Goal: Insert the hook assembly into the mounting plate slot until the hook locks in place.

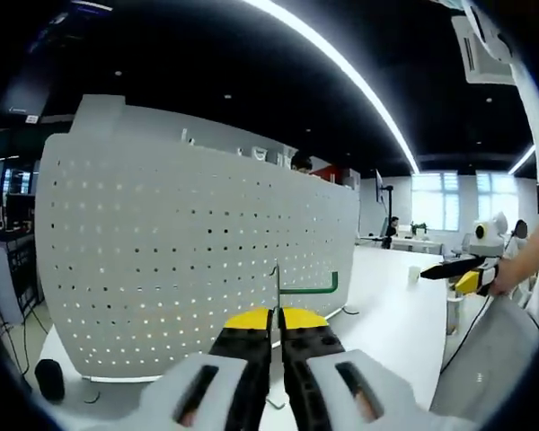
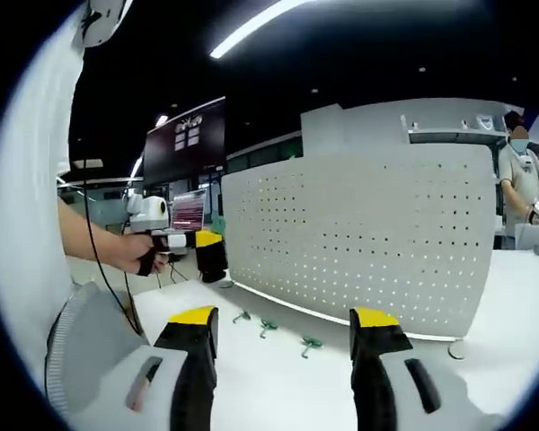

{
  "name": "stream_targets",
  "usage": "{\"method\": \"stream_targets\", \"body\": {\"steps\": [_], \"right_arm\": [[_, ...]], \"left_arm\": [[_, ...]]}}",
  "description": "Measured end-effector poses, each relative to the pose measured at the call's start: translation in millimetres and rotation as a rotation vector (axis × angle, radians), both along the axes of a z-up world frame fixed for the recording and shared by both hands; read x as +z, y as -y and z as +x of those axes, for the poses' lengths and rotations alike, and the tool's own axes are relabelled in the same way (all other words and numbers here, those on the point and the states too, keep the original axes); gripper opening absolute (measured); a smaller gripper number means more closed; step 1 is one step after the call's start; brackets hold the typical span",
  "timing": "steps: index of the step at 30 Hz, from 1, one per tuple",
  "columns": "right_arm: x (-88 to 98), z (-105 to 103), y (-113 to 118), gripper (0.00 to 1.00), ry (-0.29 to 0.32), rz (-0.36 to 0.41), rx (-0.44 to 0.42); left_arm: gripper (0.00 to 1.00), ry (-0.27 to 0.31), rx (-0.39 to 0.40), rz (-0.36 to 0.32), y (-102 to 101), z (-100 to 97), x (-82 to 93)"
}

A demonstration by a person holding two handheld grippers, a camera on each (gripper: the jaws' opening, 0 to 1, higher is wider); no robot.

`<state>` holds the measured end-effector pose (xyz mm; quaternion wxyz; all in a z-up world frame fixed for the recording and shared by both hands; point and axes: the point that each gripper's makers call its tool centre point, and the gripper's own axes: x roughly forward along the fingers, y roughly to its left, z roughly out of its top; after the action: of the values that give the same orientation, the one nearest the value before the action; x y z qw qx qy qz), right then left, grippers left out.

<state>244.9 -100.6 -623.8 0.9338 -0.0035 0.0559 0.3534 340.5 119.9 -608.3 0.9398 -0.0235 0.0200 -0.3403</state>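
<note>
Left gripper [image 1: 276, 334] clenches a green hook [image 1: 307, 288] just before the white pegboard [image 1: 162, 242] at 12 o'clock; right gripper [image 2: 283, 334] hangs released over the desk [image 2: 278, 377], spare hooks [image 2: 310, 343] ahead. Judged best: square the prongs to a hole row, then press down.

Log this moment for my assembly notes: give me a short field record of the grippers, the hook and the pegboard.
left gripper: jaws shut on the green hook, pointing at the board
green hook: thin metal stem upright between the jaws, green arm pointing sideways, close before the board; whether it touches cannot be told
pegboard: white, perforated, standing upright on the white table
right gripper: jaws open, holding nothing
spare hooks: three small green ones lying on the table before the board
state: hook not yet seated
</note>
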Motion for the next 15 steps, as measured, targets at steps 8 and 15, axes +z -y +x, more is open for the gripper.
{"method": "stream_targets", "body": {"steps": [8,15], "right_arm": [[11.3,6.6,-19.7,0.49,0.008,0.030,0.066],[15.2,10.1,-36.8,0.47,0.009,0.045,0.101]], "left_arm": [[0.02,0.002,-0.003,0.002,4.2,-2.2,1.6],[0.02,-0.005,-0.019,-0.005,19.0,-5.0,1.2]]}}
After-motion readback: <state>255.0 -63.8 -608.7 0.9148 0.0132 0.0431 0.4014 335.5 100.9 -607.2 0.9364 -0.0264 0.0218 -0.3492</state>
